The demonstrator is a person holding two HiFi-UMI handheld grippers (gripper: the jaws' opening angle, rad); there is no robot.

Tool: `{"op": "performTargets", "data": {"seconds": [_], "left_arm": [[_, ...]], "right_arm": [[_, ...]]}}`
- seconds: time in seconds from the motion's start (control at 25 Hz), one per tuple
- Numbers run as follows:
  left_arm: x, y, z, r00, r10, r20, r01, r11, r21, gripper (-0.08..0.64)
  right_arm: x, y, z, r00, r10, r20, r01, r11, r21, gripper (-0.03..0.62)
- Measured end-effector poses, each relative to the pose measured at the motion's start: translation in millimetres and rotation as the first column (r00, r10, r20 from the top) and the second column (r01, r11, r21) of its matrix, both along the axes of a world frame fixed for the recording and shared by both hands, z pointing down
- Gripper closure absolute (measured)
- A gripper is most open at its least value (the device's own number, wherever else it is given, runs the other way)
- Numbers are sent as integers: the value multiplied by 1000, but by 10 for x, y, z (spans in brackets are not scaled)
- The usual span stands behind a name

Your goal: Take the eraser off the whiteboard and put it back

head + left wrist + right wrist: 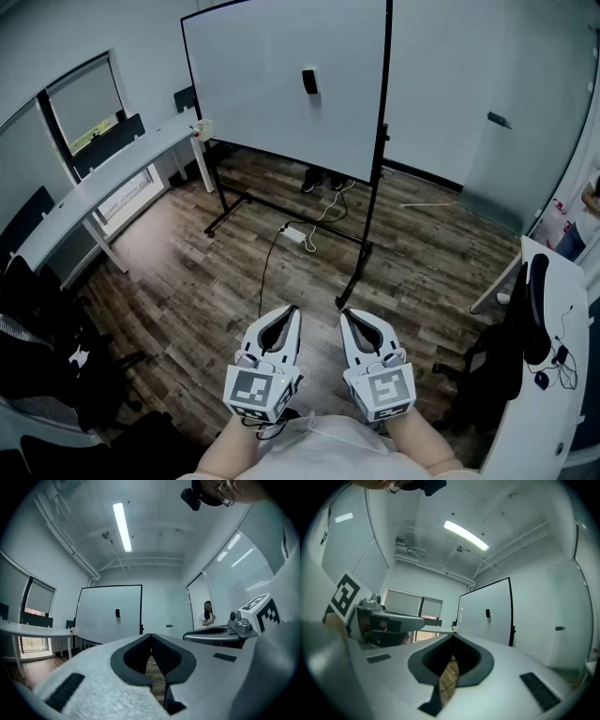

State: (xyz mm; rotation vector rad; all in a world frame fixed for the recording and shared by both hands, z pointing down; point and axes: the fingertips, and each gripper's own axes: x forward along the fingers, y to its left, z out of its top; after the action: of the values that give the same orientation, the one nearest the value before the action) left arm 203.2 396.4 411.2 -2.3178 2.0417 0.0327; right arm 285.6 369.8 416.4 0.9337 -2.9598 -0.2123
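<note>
Small dark eraser (309,82), upright, stuck to the face of the whiteboard (262,103), in its upper half and right of middle. Touches nothing but the board and sits well apart from both grippers. Seen from the left gripper view, eraser (117,613) on whiteboard (101,620), beyond the jaw tips and a little to their left. Seen from the right gripper view, eraser (488,613) on whiteboard (485,634), off to the right of the tips.

Below the board, a black frame (281,211) with feet on the wood floor (187,281). Just in front of the frame, a white power strip (293,234) with its cable trailing over the planks.

Low in the head view, the left gripper (289,313): clenched, jaw tips pressed together, nothing between them, aimed level toward the board. Just beside it and parallel, the right gripper (348,315): likewise closed tight on nothing. Same meeting of tips in each gripper's own view, only floor visible through the gap behind them.

Along the left wall, a long white desk (103,178) under the windows, with black chairs (37,347) near it. At the right edge, another white desk (553,366) and a black chair (511,337). Far off in the left gripper view, a person (207,613) standing by the right wall.
</note>
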Motion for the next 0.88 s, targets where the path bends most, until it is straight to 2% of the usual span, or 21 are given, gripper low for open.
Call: {"op": "performTargets", "data": {"seconds": [0.52, 0.88], "left_arm": [[48, -7, 50, 1000, 5, -13, -5, 1000, -6, 545], [80, -142, 212, 1000, 8, -24, -9, 999, -33, 545]], "right_arm": [[40, 34, 33, 1000, 1, -8, -2, 1000, -4, 565], [104, -105, 232, 1000, 5, -7, -6, 998, -56, 565]]}}
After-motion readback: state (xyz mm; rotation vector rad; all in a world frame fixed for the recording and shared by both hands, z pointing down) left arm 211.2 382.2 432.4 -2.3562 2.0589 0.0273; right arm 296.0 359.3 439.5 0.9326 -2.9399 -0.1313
